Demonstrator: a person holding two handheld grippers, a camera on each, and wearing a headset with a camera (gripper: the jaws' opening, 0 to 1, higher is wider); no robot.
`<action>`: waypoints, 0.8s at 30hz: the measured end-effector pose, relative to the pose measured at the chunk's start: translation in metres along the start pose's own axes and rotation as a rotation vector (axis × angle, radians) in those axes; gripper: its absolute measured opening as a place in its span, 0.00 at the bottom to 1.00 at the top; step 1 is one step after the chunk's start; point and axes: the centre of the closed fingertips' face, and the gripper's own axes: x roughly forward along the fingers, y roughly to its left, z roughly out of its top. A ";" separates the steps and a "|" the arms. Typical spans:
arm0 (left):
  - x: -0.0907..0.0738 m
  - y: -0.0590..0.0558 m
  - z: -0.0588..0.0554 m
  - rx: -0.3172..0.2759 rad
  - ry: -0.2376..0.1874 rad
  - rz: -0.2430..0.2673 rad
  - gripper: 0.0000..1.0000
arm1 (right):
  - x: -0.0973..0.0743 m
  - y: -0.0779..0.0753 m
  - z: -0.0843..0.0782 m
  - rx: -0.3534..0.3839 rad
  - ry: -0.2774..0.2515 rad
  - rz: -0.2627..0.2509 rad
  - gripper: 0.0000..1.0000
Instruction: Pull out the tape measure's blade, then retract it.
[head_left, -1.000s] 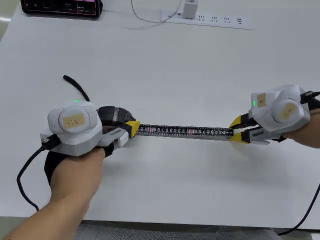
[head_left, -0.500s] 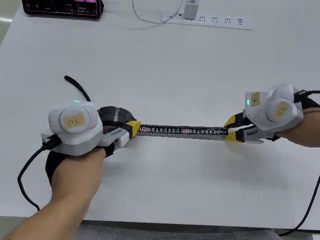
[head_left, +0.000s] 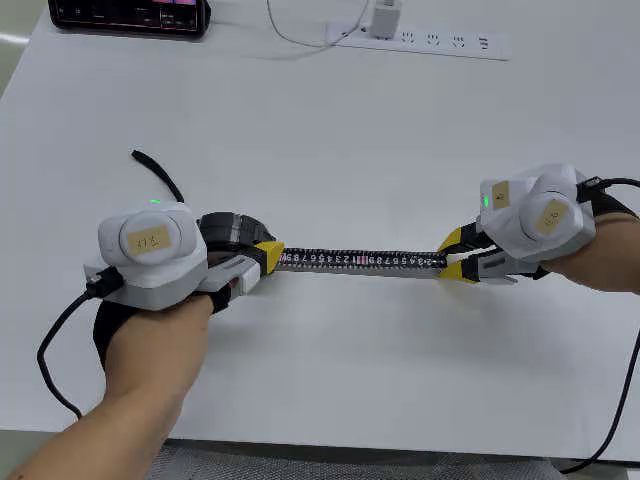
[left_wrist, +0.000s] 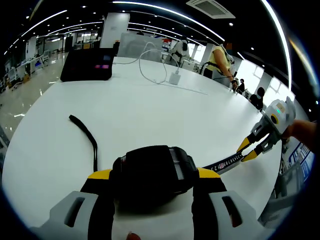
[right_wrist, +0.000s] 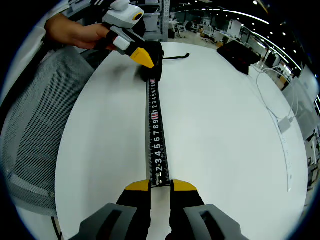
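Bench (head_left: 330, 130): L gripper (head_left: 256, 259) w/ case (head_left: 228, 230), R gripper (head_left: 452, 256) w/ blade (head_left: 360, 260)

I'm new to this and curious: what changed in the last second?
The right gripper, shut on the blade at its tip, moved in toward the tape measure's case, so less blade is out. The left gripper kept its grip on the case, in place.
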 end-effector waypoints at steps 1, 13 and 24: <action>0.000 0.000 0.000 -0.001 0.000 -0.001 0.58 | 0.000 0.000 0.001 0.000 -0.002 0.000 0.09; 0.000 0.000 0.000 0.001 -0.002 -0.004 0.58 | 0.006 -0.001 0.013 -0.008 -0.017 0.004 0.09; 0.000 0.000 0.000 -0.002 -0.003 -0.006 0.58 | 0.013 0.001 0.025 -0.019 -0.029 0.015 0.09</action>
